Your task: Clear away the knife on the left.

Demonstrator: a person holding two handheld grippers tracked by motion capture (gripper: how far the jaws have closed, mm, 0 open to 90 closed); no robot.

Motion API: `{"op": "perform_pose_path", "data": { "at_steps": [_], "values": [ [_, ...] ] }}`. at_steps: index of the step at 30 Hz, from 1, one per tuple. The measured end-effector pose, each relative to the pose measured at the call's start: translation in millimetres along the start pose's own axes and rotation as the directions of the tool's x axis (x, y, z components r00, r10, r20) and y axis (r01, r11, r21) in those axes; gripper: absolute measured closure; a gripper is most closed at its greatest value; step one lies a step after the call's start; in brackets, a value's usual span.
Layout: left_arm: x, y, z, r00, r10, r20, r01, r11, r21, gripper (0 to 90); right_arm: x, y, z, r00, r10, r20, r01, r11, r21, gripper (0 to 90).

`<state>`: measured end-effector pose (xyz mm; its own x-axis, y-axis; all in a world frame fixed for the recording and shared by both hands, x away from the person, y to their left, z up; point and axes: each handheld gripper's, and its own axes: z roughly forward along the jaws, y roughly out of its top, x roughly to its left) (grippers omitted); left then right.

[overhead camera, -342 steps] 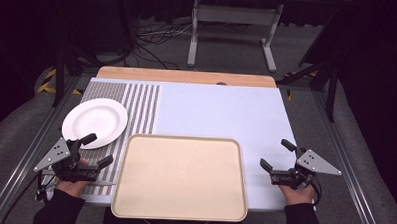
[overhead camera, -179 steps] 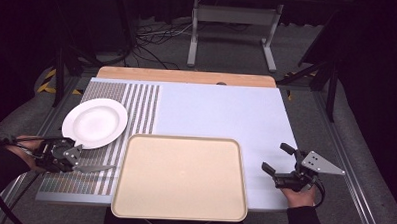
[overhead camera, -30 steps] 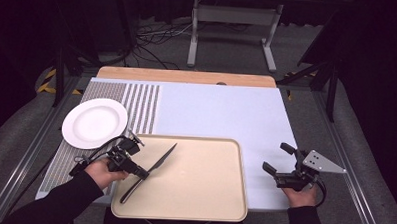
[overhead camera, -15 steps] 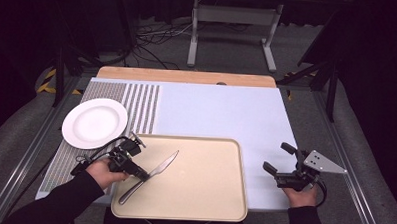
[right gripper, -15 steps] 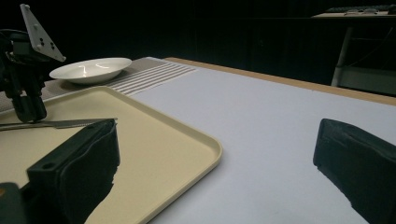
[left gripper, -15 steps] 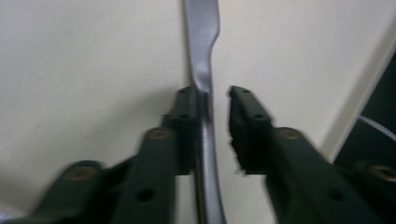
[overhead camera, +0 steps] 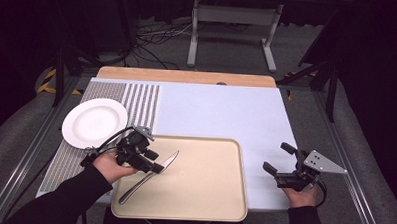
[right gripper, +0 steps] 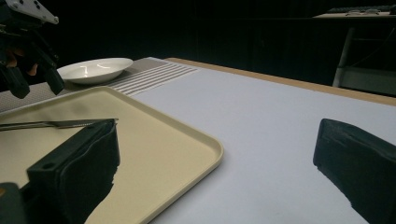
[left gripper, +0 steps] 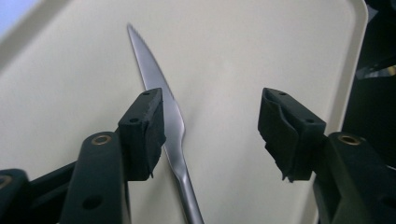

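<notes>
A silver table knife lies flat on the left part of the beige tray, its blade pointing away and to the right. My left gripper hovers just above the knife's middle. Its jaws have just been opening and now stand apart, and the pads do not press on the knife, which runs under the left jaw over the tray. My right gripper rests open on the white mat to the right of the tray, with nothing between its jaws.
A white plate sits on the striped mat at the left, beyond the tray's corner. In the right gripper view, the tray, knife and plate lie to the left, with white mat ahead.
The left gripper lowered the knife from a tilted hold onto the tray, opened its jaws and lifted slightly. The right gripper has not moved.
</notes>
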<state>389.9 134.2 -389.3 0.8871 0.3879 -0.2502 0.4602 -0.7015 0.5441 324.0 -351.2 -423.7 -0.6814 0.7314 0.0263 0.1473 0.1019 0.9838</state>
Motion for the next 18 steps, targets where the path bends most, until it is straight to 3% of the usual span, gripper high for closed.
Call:
{"op": "perform_pose_path", "data": {
  "at_steps": [1, 7, 10, 15, 18],
  "values": [
    [-0.9, 2.4, 2.6, 0.9991, 0.041, -0.014, -0.041, 0.9991, -0.011, 43.7, -0.1, 0.0, -0.2, 1.0, 0.0, 0.0, 0.0, 1.0, 0.0, 1.1],
    [3.5, 13.2, 17.6, 0.9931, 0.112, -0.033, -0.112, 0.9936, -0.006, 58.0, -0.6, 0.2, -1.2, 1.0, -0.002, -0.001, 0.002, 1.0, -0.005, 1.1],
    [4.8, 17.1, 24.1, 0.9932, 0.113, -0.03, -0.113, 0.9936, 0.005, 67.1, -0.9, 0.1, -1.6, 1.0, 0.001, 0.001, -0.001, 1.0, -0.005, 1.1],
    [4.2, 21.6, 35.8, 0.9935, 0.103, -0.048, -0.102, 0.9942, 0.035, 90.0, -1.6, -0.2, -1.9, 1.0, -0.001, 0.001, 0.001, 1.0, -0.008, 1.1],
    [5.7, 23.1, 43.5, 0.9933, 0.097, -0.063, -0.092, 0.9929, 0.076, 90.0, -1.7, -0.2, -1.9, 1.0, -0.001, 0.0, 0.001, 1.0, -0.008, 1.1]
  ]
}}
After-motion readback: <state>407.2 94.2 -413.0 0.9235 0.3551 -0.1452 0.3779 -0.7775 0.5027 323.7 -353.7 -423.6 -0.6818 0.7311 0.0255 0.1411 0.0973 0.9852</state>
